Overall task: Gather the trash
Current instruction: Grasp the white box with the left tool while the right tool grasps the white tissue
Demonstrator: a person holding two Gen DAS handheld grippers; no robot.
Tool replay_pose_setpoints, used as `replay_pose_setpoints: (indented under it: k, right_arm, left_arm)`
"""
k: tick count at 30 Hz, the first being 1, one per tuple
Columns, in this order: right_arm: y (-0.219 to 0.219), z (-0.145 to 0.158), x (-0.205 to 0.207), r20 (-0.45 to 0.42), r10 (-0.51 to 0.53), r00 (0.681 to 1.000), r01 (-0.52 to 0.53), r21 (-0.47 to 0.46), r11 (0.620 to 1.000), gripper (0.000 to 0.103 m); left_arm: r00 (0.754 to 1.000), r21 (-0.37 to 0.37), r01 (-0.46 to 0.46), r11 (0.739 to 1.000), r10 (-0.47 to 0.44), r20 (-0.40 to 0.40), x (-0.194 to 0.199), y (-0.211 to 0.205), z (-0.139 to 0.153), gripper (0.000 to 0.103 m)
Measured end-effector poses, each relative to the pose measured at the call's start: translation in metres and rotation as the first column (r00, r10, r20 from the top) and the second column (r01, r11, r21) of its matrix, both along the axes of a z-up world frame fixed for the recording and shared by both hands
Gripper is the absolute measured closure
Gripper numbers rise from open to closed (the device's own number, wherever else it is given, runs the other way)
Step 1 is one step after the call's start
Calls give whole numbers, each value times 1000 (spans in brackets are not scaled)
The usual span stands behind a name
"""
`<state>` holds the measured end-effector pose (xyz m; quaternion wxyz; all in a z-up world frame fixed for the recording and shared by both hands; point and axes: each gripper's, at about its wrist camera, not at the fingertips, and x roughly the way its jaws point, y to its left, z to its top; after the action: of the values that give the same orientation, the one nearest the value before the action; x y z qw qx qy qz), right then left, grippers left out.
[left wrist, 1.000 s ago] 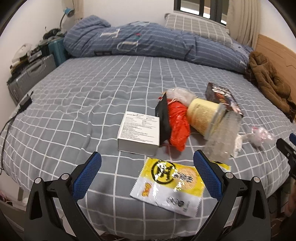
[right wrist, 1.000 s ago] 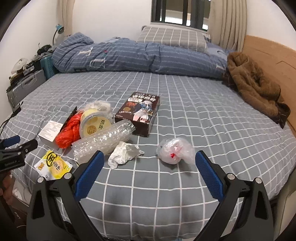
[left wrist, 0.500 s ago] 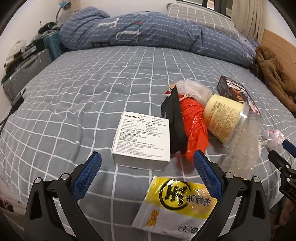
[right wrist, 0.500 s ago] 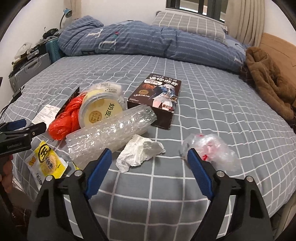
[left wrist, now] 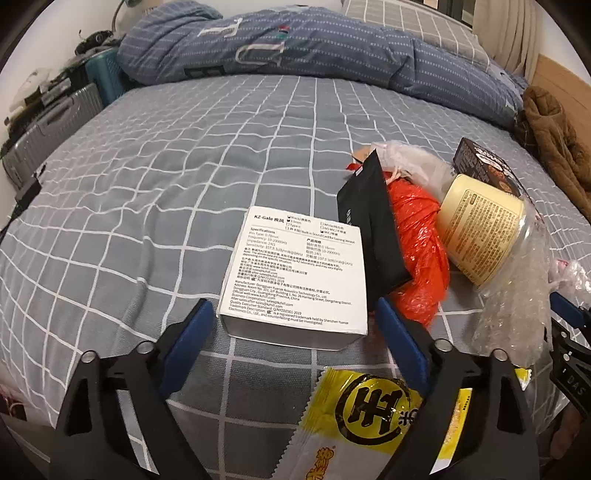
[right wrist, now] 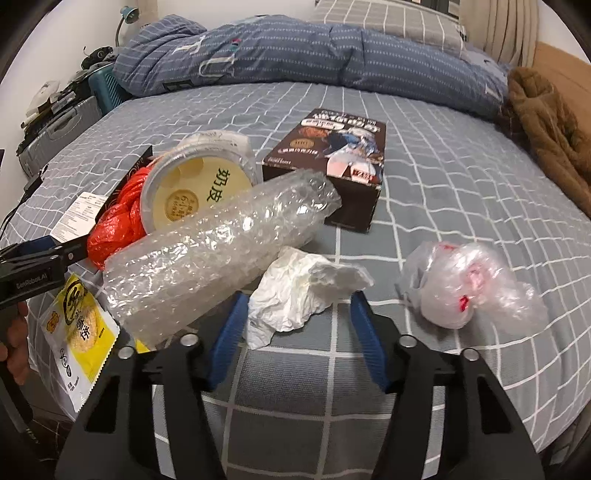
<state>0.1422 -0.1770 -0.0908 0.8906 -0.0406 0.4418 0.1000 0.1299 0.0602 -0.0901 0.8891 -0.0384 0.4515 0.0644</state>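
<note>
A home bedroom: a bed (left wrist: pixel 184 166) in a grey checked sheet is filling the frame, with a blue quilt (left wrist: pixel 295 48) bunching along its far edge beside a checked pillow (right wrist: pixel 388 18). Suitcases (left wrist: pixel 48 129) are standing off its left edge, curtains (right wrist: pixel 509 26) hanging behind, a brown coat (right wrist: pixel 546 122) lying at its right edge.

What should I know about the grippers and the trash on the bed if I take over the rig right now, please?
Left gripper: open, jaws just closing, straddling the white box, not gripping.
Right gripper: open, jaws just closing around the crumpled tissue, pads not yet pressing.
Bubble wrap, yellow packet, orange bag all lie on the bed.
Nothing collected yet; everything remains.
</note>
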Motion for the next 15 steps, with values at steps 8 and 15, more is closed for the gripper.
replay_pose_setpoints:
  k: [8,15]
  right_arm:
    - [3,-6,0,-22,11,1000,-11,26,1000,71]
    - [-1,-7,0,-26,9,1000,-8,37,999,89]
  left_arm:
    - [1000,-11,3,1000,-3,-1,-1,3,-4,31]
    - [1000,4,-6,1000,6,12,-5,1,-2,31]
